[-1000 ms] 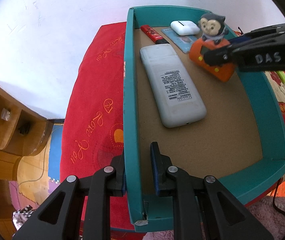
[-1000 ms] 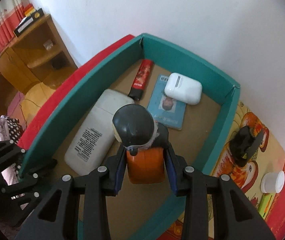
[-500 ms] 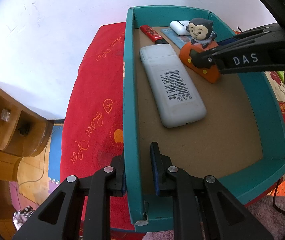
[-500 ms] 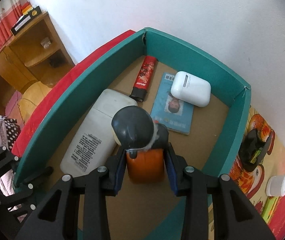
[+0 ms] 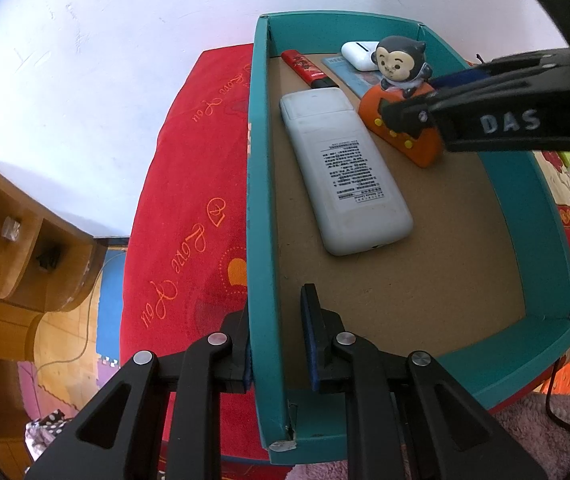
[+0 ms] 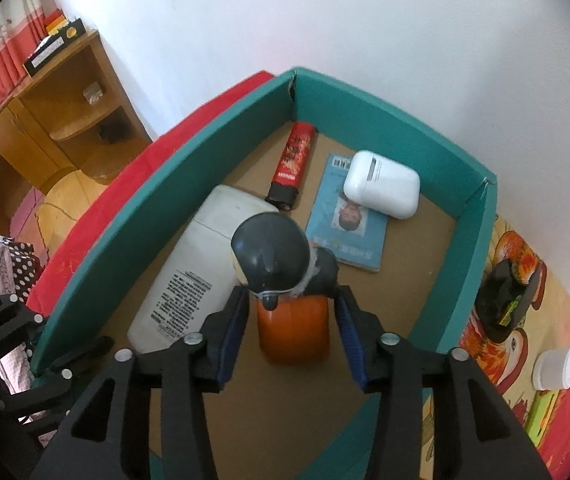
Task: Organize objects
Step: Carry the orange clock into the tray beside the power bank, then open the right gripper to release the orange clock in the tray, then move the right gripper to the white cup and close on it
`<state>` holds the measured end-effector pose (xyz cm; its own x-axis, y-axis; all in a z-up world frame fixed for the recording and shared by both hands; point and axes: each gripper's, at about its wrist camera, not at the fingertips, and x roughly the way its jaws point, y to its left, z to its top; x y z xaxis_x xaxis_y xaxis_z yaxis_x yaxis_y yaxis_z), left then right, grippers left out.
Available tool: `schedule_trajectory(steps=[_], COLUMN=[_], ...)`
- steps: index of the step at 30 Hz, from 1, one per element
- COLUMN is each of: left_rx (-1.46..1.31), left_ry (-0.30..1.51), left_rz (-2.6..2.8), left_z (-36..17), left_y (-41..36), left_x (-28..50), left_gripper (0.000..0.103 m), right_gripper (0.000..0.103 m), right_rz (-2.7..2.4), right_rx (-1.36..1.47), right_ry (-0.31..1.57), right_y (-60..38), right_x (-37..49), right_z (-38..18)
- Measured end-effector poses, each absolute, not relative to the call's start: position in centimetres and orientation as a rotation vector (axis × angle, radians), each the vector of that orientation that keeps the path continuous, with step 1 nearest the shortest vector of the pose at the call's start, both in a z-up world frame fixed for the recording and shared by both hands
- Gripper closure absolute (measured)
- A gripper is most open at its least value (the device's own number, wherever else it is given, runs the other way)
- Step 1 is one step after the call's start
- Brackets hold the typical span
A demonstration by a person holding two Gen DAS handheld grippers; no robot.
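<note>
Left gripper (image 5: 275, 336) clenched on box (image 5: 259, 184) wall, steadying it. Right gripper (image 6: 291, 336) jaws opening, pads clear of monkey toy (image 6: 293, 332), which now stands on box floor beside remote (image 6: 193, 276). Likely release after placement.

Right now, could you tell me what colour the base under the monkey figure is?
Orange, with small yellow buttons on the base front; the left wrist view shows it best.

Near half of the box floor (image 5: 425, 280) lies bare; remote (image 5: 345, 168) crowds the far half.
</note>
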<state>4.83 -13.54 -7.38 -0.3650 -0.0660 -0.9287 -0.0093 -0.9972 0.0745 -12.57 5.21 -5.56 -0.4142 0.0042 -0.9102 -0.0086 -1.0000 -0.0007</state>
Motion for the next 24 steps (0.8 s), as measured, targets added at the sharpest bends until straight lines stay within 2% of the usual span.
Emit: schedule_trajectory(steps=[3,17,24], left_rx=[1.751,1.754,1.754], left_ry=[-0.103,-0.097,-0.094], left_rz=[-2.566,-2.566,-2.568], left_z=[-7.4,-7.4,-7.4], left_y=[-13.5,-13.5,-13.4], left_x=[4.9,4.9,4.9], left_gripper=[0.085,0.084,0.085], right_gripper=[0.052,0.051,0.051], right_rz=[2.663,2.643,2.546], right_rx=[-1.651,-1.47,-1.408], right_ry=[-0.001,0.128,0.17], right_y=[5.3,9.4,13.6], right_x=[-12.1,-7.5,-5.2], right_z=[-4.5,-0.1,0.3])
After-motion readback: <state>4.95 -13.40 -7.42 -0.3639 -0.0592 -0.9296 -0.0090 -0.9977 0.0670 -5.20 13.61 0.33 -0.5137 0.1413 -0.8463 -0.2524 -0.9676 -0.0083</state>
